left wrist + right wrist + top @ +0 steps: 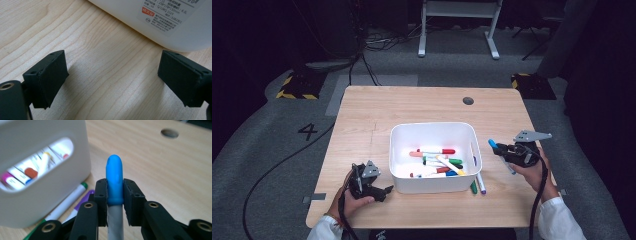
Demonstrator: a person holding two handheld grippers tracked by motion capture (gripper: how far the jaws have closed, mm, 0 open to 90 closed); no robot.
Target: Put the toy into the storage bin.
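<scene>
A white bin (399, 135) stands mid-table with several coloured markers (439, 160) inside. My right gripper (504, 150) is off the bin's right side, shut on a blue-capped marker (494, 145); the blue cap (114, 181) sticks up between the jaws, and the bin wall (42, 202) is to the left. My left gripper (384, 191) rests low by the bin's front left corner, open, with bare wood between its pads (51, 77). A green marker (473, 186) and a purple marker (480, 182) lie on the table along the bin's right side.
The wooden table (362, 115) has a dark round hole (468, 101) near its far edge. Beyond it are grey carpet, cables and a white stand's legs (422, 47). Open wood lies behind and left of the bin.
</scene>
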